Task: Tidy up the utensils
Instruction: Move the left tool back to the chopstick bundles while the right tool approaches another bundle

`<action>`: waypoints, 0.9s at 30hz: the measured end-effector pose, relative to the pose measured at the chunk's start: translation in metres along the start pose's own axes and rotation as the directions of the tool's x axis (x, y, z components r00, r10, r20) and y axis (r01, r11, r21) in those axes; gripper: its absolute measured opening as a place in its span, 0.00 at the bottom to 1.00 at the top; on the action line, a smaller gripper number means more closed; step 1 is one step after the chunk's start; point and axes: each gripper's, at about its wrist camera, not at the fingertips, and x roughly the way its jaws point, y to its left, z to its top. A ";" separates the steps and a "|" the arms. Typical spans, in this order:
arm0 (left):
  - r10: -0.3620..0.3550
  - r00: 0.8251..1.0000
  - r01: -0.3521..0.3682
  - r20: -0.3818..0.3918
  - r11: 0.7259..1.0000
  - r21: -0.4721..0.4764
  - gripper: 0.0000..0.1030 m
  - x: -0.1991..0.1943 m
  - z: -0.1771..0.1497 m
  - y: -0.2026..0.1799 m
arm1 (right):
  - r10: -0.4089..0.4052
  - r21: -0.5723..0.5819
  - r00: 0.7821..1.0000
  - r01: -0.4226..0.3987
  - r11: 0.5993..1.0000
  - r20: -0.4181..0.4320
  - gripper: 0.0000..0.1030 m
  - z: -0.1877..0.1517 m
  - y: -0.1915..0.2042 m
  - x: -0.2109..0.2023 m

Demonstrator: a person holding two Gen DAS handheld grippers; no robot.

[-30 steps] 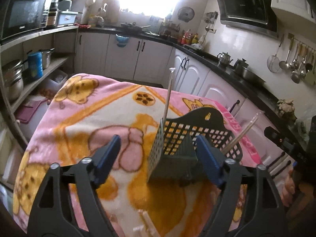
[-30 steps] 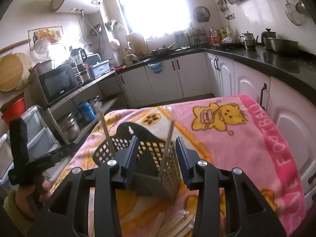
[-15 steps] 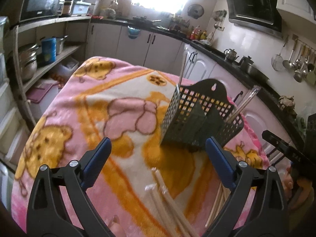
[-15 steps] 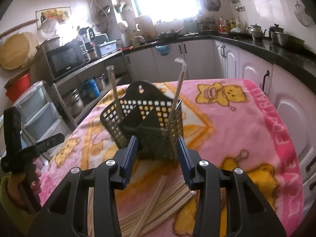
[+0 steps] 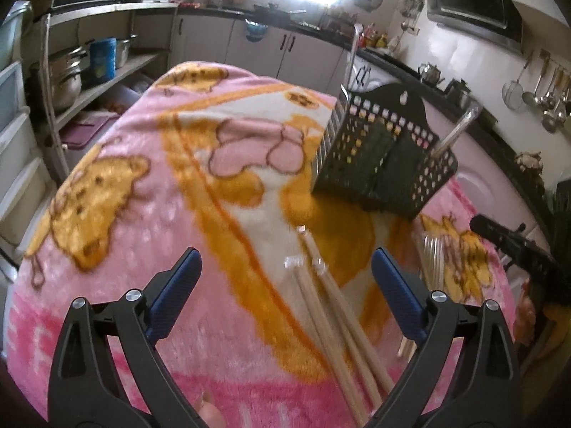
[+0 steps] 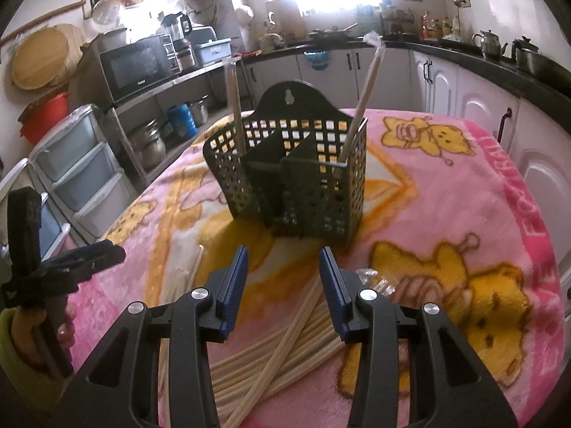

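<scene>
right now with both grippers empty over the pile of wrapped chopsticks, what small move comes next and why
Probably lower the left gripper onto the pale wrapped chopsticks lying on the pink cartoon blanket and close on one pair. Its jaws stand wide and empty with the sticks right between them, and the dark green perforated plastic holder holds only two wrapped pairs so far.

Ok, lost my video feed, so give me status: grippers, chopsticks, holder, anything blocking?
Left gripper open, empty. Right gripper open, empty. Chopsticks loose on blanket; two wrapped sticks upright in holder. Nothing blocking.
</scene>
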 end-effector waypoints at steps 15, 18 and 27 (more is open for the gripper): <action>-0.029 0.993 0.033 -0.113 0.999 0.034 0.73 0.018 -0.042 -0.014 | 0.008 -0.017 0.996 -0.009 1.000 -0.085 0.38 -0.024 0.002 0.014; -0.036 0.990 0.042 -0.137 0.998 0.039 0.64 0.023 -0.047 -0.018 | 0.009 -0.018 0.995 -0.011 1.000 -0.100 0.38 -0.028 0.001 0.018; -0.024 0.984 0.032 -0.177 0.999 0.038 0.45 0.037 -0.051 -0.022 | 0.010 -0.022 0.990 -0.013 1.000 -0.141 0.38 -0.034 -0.005 0.034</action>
